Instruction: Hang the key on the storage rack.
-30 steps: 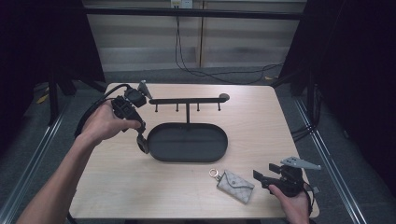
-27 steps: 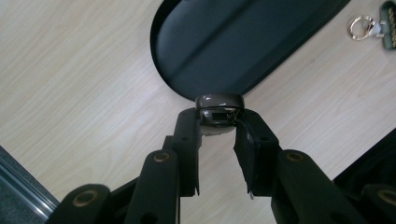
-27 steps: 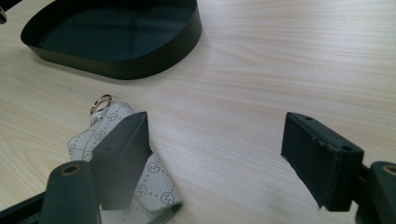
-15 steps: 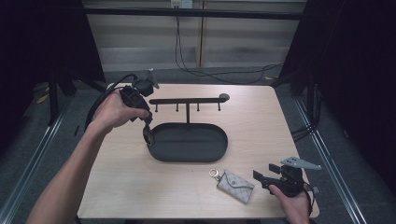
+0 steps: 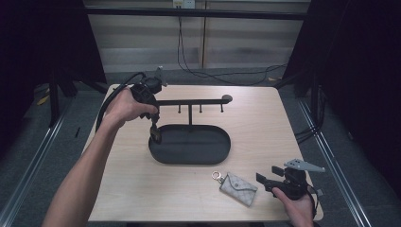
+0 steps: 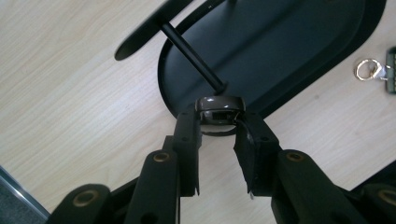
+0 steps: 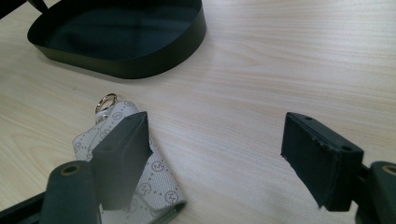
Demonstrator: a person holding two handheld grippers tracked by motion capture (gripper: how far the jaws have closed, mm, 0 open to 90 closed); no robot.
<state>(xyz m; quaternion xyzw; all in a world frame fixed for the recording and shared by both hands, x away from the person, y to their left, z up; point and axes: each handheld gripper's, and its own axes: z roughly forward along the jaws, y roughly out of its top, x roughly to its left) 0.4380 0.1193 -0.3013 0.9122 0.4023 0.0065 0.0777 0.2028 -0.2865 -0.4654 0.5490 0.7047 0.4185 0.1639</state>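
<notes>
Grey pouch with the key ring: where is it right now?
The grey pouch lies flat on the table near its front edge, right of centre in the high view, between the black tray and the right gripper, untouched.

Pale wooden table [image 5: 142, 179], patterned grey key pouch [image 5: 239, 188] with metal ring [image 5: 217, 176]

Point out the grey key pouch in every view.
High view: the grey key pouch lies near the table's front edge, right of centre, in front of the black oval tray.
Left gripper view: only its corner shows at the right edge, beside the tray.
Right gripper view: bottom left, closer to the camera than the tray.
Shared landmark: the tray.
</notes>
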